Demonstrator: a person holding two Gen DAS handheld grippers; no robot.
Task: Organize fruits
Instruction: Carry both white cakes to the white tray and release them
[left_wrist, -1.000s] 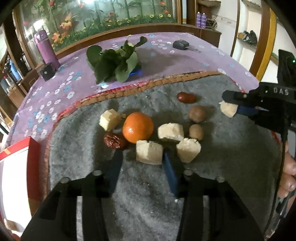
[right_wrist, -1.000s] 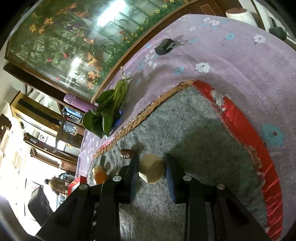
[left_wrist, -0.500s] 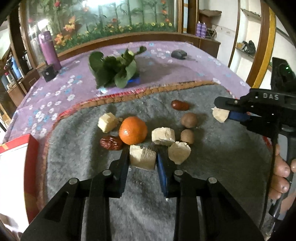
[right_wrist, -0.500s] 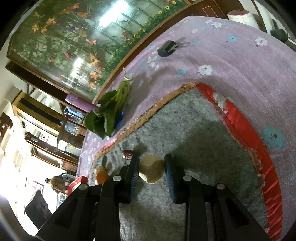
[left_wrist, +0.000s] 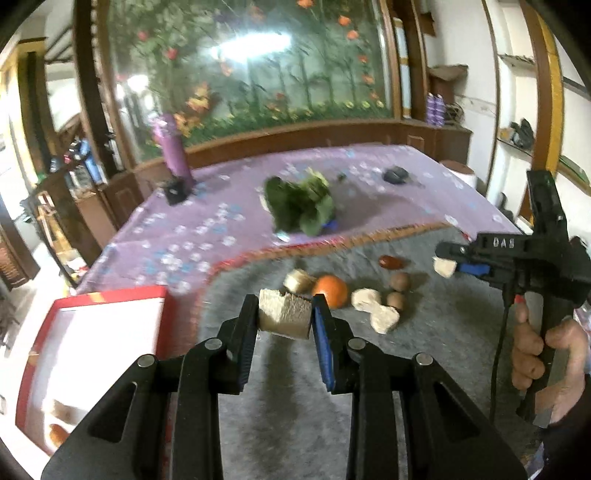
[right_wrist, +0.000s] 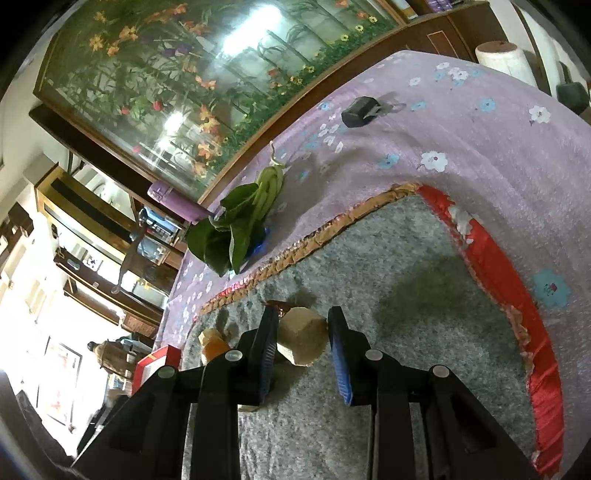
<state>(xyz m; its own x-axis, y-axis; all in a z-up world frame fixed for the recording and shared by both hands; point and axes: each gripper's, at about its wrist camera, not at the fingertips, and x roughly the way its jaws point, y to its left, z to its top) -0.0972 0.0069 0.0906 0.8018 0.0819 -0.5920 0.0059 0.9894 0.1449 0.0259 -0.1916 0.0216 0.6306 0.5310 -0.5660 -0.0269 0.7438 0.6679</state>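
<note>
My left gripper (left_wrist: 284, 317) is shut on a pale tan chunk (left_wrist: 283, 314), lifted above the grey mat (left_wrist: 295, 413). On the mat beyond lie an orange (left_wrist: 330, 290), several more pale chunks (left_wrist: 376, 308), two brown round fruits (left_wrist: 399, 282) and a red date (left_wrist: 390, 262). My right gripper (left_wrist: 445, 264), held by a hand at the right, grips another pale chunk (left_wrist: 444, 266). In the right wrist view that gripper (right_wrist: 301, 339) is shut on its pale chunk (right_wrist: 302, 341) just over the mat (right_wrist: 406, 314).
A red-rimmed white box (left_wrist: 96, 350) sits left of the mat. On the purple flowered cloth (left_wrist: 207, 221) lie leafy greens (left_wrist: 299, 206), a black key fob (left_wrist: 395, 174), a purple bottle (left_wrist: 173, 155) and a small black item (left_wrist: 173, 192).
My left gripper closed on the pale chunk in front of the orange and lifted it up, toward the left. The right gripper has stayed put with its chunk.
</note>
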